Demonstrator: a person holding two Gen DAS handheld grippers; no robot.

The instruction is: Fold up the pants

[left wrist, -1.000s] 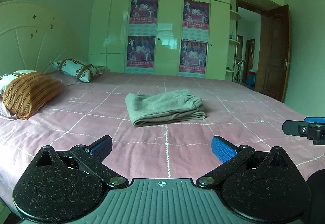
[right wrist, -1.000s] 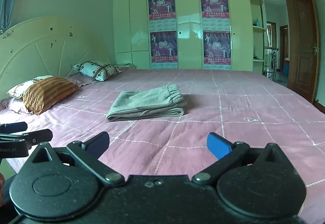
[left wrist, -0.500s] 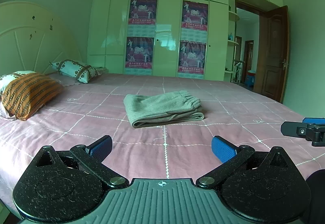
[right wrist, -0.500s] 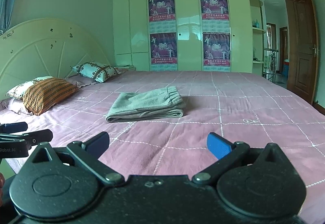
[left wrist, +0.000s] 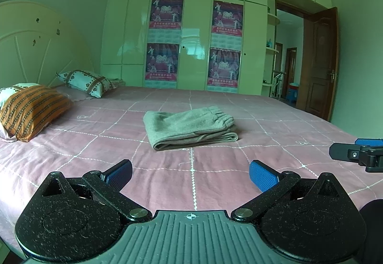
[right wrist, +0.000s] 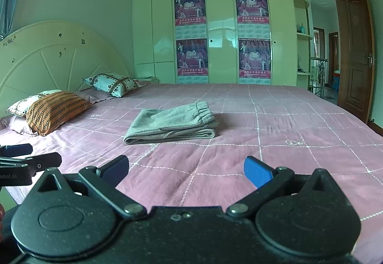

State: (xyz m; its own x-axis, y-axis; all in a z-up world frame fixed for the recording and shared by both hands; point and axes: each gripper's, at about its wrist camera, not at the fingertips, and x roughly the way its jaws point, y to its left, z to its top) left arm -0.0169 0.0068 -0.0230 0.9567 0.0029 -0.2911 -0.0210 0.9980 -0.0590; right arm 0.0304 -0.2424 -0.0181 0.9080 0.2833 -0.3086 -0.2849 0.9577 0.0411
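The pants (left wrist: 190, 127) lie folded mid-bed (left wrist: 95, 144); our left gripper (left wrist: 190, 173) and right gripper (right wrist: 186, 171), jaws apart and empty, hang well short of them. We should leave the stack undisturbed.

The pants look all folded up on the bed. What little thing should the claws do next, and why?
Probably just hold both claws back and leave the pile alone. The grey pants already lie in a neat folded stack on the pink bedspread. The left claw and right claw are both open, empty and well short of the pants, so nothing seems left to fold.
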